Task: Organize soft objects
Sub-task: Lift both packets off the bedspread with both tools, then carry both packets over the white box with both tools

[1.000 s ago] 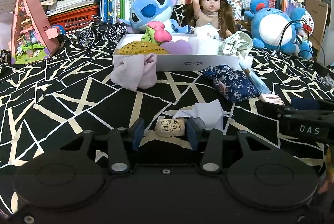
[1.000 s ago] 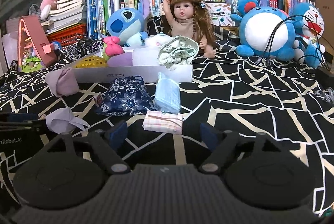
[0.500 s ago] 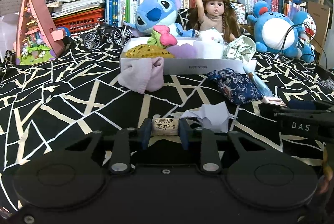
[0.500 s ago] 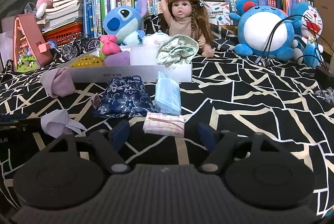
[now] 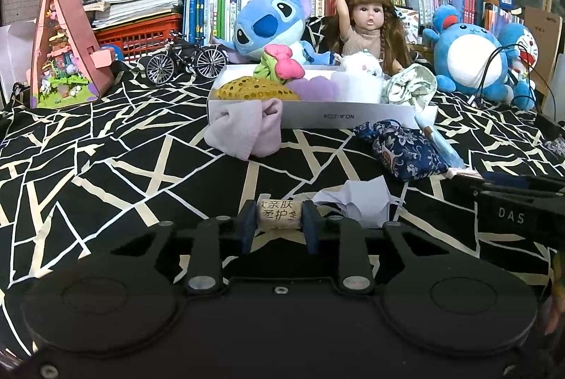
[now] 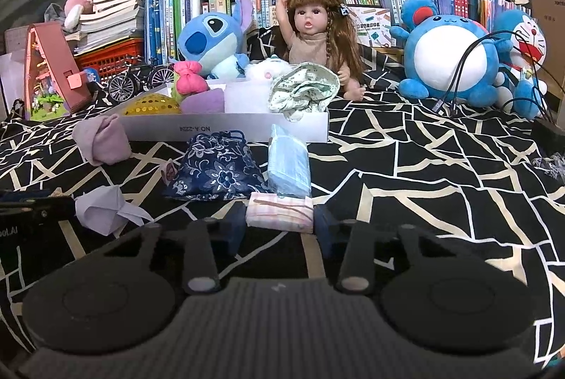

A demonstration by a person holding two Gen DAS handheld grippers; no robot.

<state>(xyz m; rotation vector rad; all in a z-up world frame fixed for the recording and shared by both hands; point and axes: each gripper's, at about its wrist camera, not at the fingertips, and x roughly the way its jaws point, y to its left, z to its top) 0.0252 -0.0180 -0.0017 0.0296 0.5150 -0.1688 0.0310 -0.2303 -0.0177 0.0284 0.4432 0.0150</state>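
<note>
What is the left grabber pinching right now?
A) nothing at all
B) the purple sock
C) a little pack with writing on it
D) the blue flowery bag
C: in the left wrist view the left gripper has both fingers pressed against the small pack with writing, while the purple sock and blue floral bag lie farther off on the cloth.

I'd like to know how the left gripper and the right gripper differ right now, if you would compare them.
The left gripper is shut on a small tissue pack with printed characters; the right gripper is open, its fingers either side of a pink checked cloth. The left one's fingers stand close together; the right one's are wider apart. Whether the right fingers touch the cloth cannot be told. Both point toward the white box over the black patterned cover.
</note>
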